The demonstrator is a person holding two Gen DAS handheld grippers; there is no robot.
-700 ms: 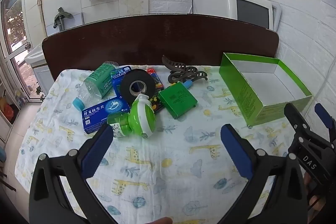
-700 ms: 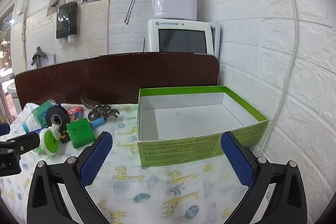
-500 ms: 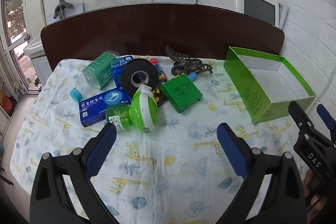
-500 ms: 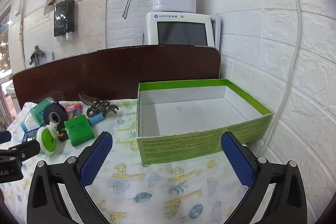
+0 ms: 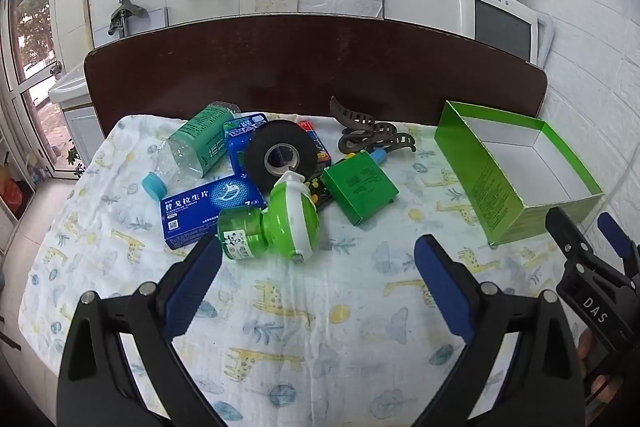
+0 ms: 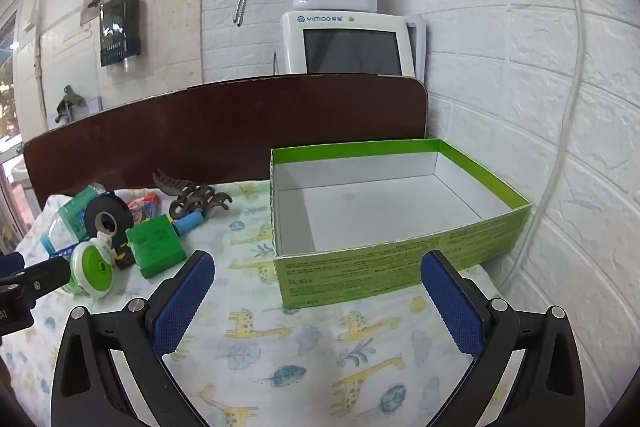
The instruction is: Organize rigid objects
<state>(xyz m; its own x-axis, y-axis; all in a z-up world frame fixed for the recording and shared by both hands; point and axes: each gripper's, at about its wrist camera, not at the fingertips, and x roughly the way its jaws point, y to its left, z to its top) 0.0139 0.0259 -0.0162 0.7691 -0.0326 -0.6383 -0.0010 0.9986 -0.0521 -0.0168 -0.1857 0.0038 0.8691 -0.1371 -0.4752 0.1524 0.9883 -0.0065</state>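
Left gripper [image 5: 318,279]: your jaws are spread, empty, poised short of the pile.
Right gripper [image 6: 316,291]: your jaws are spread, empty, facing the green box [image 6: 400,263].
Clutter pile [image 5: 280,183]: heaped at left, likely awaiting sorting.
Green box: empty, at right, likely your destination.

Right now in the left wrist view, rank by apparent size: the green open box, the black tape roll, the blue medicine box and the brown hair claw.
1. green open box, clearly largest.
2. blue medicine box and black tape roll: similar spread, and the tape overlaps other items, so no ranking.
3. brown hair claw, smallest-looking, though it lies farthest back.
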